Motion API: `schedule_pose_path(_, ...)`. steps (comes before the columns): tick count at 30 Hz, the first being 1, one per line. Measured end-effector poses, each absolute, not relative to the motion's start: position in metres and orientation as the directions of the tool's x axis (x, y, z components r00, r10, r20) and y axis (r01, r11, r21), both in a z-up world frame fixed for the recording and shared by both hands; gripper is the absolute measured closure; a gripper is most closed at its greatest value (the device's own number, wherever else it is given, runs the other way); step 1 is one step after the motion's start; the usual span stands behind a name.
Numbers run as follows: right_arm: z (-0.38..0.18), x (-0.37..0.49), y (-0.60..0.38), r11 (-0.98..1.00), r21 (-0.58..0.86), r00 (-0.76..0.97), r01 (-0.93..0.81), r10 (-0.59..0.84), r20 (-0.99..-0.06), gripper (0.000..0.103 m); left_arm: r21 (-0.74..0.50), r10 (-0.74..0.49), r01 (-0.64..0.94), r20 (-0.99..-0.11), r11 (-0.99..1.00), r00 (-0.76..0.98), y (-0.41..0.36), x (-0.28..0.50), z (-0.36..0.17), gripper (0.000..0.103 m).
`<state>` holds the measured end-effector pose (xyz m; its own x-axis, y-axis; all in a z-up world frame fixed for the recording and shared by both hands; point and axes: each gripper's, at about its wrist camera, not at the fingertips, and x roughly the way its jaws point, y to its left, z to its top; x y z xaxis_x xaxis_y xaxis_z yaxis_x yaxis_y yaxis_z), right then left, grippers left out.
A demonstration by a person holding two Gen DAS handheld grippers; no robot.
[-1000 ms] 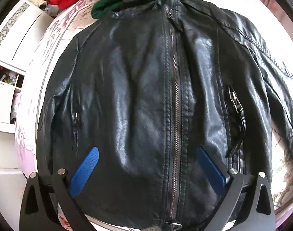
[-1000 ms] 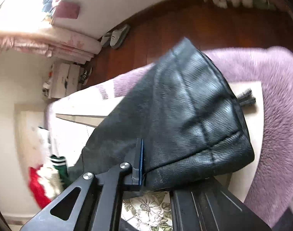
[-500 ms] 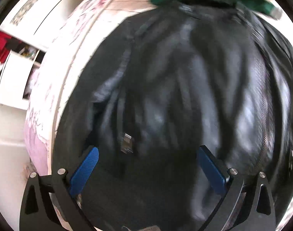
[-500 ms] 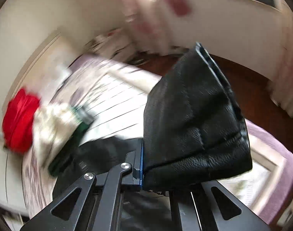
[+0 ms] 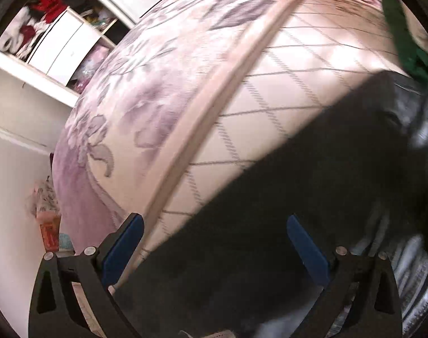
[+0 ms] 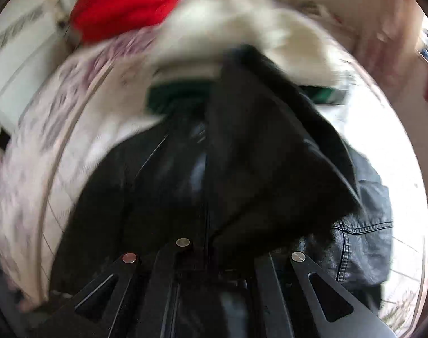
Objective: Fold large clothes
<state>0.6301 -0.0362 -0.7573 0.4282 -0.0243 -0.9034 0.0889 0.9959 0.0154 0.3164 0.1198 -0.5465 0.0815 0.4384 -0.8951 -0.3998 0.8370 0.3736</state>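
A black leather jacket (image 6: 163, 186) lies front up on the bed. My right gripper (image 6: 211, 253) is shut on the jacket's sleeve (image 6: 270, 169) and holds it up over the jacket's body. In the left wrist view the jacket's left edge (image 5: 312, 197) fills the lower right. My left gripper (image 5: 214, 242) is open with blue pads (image 5: 123, 248), over the jacket's edge, holding nothing.
The bed has a floral and checked cover (image 5: 185, 79). A red garment (image 6: 126, 2), a cream one (image 6: 242, 28) and a green one (image 6: 180, 93) lie beyond the jacket's collar. White shelves (image 5: 59, 42) stand left of the bed.
My right gripper has swung the sleeve from beside the bed to over the jacket's body. My left gripper has moved left from the jacket's front to its left edge.
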Motion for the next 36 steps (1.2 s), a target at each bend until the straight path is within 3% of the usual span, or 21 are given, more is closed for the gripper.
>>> schedule_pose_path(6, -0.811, 0.624, 0.033, 0.995, -0.057, 0.297, -0.076, -0.032, -0.954, 0.097, 0.376, 0.44, -0.378, -0.893, 0.846, 0.096, 0.141, 0.308, -0.545, 0.0)
schedule_pose_path(8, -0.812, 0.621, 0.036, 0.995, -0.035, 0.279, -0.09, -0.008, -0.96, 0.089, 0.354, 0.416, -0.37, -0.904, 0.859, 0.1, 0.135, 0.308, -0.541, 0.0)
schedule_pose_path(9, -0.809, 0.618, 0.035, 0.995, 0.042, 0.24, -0.093, 0.063, -0.969, 0.088, 0.34, 0.403, -0.368, -0.909, 0.865, 0.107, 0.134, 0.306, -0.537, 0.0)
schedule_pose_path(13, -0.776, 0.596, 0.0, 0.959, 0.282, 0.175, 0.02, 0.274, -0.946, 0.054, 0.283, 0.354, -0.363, -0.924, 0.887, 0.144, 0.116, 0.304, -0.513, 0.0)
schedule_pose_path(15, -0.754, 0.572, -0.03, 0.939, 0.326, 0.215, 0.11, 0.298, -0.93, 0.047, 0.254, 0.327, -0.352, -0.93, 0.901, 0.167, 0.103, 0.304, -0.503, 0.0)
schedule_pose_path(21, -0.736, 0.51, -0.129, 0.887, 0.302, 0.297, 0.348, 0.201, -0.933, 0.05, 0.24, 0.298, -0.293, -0.939, 0.926, 0.172, 0.045, 0.312, -0.519, 0.0)
schedule_pose_path(23, -0.756, 0.496, -0.159, 0.871, 0.277, 0.284, 0.405, 0.168, -0.944, 0.081, 0.249, 0.305, -0.293, -0.938, 0.923, 0.164, 0.025, 0.319, -0.535, 0.0)
schedule_pose_path(27, -0.806, 0.499, -0.205, 0.856, 0.251, 0.221, 0.452, 0.166, -0.961, 0.082, 0.297, 0.341, -0.302, -0.934, 0.906, 0.106, -0.002, 0.336, -0.576, 0.0)
schedule_pose_path(29, -0.833, 0.501, -0.208, 0.868, 0.229, 0.166, 0.44, 0.172, -0.971, 0.103, 0.314, 0.353, -0.319, -0.933, 0.894, 0.069, -0.006, 0.342, -0.593, 0.0)
schedule_pose_path(31, -0.841, 0.508, -0.205, 0.891, 0.204, 0.13, 0.406, 0.165, -0.978, 0.103, 0.325, 0.37, -0.34, -0.926, 0.883, 0.075, -0.009, 0.341, -0.594, 0.0)
schedule_pose_path(33, -0.833, 0.51, -0.194, 0.921, 0.168, 0.094, 0.353, 0.143, -0.985, 0.096, 0.324, 0.374, -0.352, -0.924, 0.878, 0.083, -0.01, 0.336, -0.587, 0.0)
schedule_pose_path(36, -0.815, 0.506, -0.167, 0.955, 0.132, 0.073, 0.267, 0.117, -0.99, 0.067, 0.268, 0.336, -0.422, -0.937, 0.866, 0.094, -0.002, 0.313, -0.563, 0.0)
